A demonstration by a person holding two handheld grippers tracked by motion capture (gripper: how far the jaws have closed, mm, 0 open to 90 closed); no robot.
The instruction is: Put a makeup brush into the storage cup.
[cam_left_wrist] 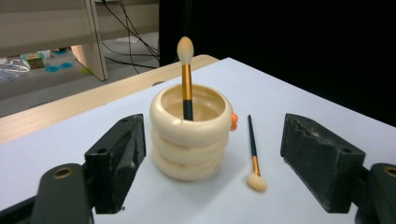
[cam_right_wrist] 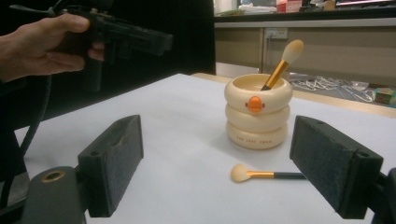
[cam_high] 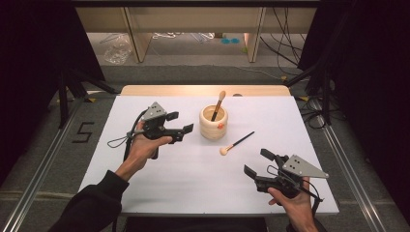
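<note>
On the white table (cam_high: 193, 179), the right claw (cam_high: 255, 163) hovers near the front edge, jaws spread wide and holding nothing. Just beyond lies 1 loose brush (cam_high: 236, 143), cream tip, gold collar, black handle, flat beside the cream ringed cup (cam_high: 213, 123). A 2nd brush (cam_high: 218, 105) stands tilted inside the cup. The left claw (cam_high: 181, 122), spread and empty, faces the cup.
</note>
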